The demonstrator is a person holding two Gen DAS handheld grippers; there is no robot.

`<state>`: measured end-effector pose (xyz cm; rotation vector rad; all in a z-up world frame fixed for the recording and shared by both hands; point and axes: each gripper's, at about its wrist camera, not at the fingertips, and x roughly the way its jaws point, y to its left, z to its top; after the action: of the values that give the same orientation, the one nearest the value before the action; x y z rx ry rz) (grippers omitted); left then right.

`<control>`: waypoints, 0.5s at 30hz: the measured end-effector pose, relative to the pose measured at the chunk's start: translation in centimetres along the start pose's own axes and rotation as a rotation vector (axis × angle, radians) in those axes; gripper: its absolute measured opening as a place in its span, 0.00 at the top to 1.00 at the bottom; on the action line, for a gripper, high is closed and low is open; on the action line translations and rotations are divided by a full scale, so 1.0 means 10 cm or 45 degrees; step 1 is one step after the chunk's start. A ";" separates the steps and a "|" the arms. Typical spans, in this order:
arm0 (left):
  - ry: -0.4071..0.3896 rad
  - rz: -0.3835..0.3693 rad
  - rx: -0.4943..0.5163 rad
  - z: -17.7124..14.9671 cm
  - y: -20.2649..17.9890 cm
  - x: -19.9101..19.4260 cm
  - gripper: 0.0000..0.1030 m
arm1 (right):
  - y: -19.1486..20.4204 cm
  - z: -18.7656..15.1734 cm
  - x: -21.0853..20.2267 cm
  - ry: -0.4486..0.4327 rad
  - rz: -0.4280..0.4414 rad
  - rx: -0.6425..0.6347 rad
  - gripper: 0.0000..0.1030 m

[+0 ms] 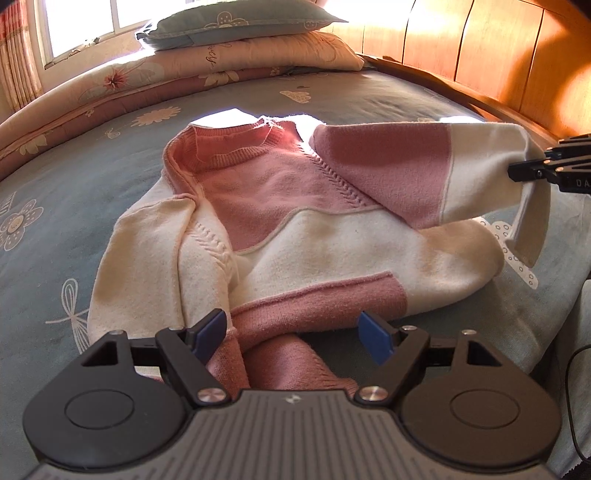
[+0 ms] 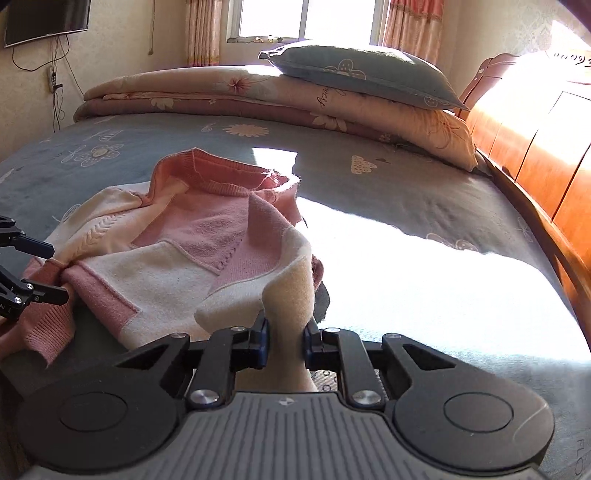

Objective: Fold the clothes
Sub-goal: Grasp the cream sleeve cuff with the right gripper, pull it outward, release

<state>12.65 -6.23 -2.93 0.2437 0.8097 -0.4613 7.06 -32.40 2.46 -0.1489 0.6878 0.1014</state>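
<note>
A pink and cream knitted sweater (image 1: 295, 229) lies front up on the blue floral bed sheet (image 1: 55, 229), collar away from me. Its left sleeve is folded across the lower body, the pink cuff end lying between the fingers of my left gripper (image 1: 293, 334), which is open just above the hem. My right gripper (image 2: 285, 345) is shut on the cream end of the right sleeve (image 2: 288, 295) and holds it lifted off the bed; it shows at the right edge of the left wrist view (image 1: 524, 171). The sweater also shows in the right wrist view (image 2: 177, 258).
Stacked pillows (image 1: 258, 40) and a folded quilt (image 1: 74, 99) lie at the head of the bed under a window. A wooden headboard (image 1: 498, 62) runs along the right. A wall-mounted screen (image 2: 44, 18) with cables hangs at far left. Bright sunlight falls on the sheet (image 2: 424, 288).
</note>
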 end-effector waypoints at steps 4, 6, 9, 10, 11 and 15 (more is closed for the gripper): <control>-0.023 -0.005 0.021 0.00 -0.02 -0.01 0.23 | -0.32 0.16 0.02 -0.002 -0.120 0.009 0.81; -0.041 -0.004 0.030 0.00 -0.02 -0.03 0.23 | -0.49 0.23 0.05 0.003 -0.175 0.030 0.81; -0.061 0.013 0.032 0.00 0.00 -0.05 0.20 | -0.80 0.33 0.13 0.002 -0.274 0.081 0.81; -0.063 0.022 0.030 0.00 0.01 -0.05 0.19 | -0.89 0.35 0.16 0.004 -0.306 0.095 0.81; -0.064 0.029 0.023 0.00 0.03 -0.05 0.18 | -1.00 0.37 0.21 0.006 -0.344 0.109 0.81; -0.041 0.020 -0.006 -0.01 0.08 -0.03 0.18 | -1.33 0.46 0.47 0.064 -0.463 0.130 0.81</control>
<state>12.81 -5.41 -2.71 0.2377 0.7765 -0.4473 15.49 -44.52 4.34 -0.1767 0.7046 -0.2864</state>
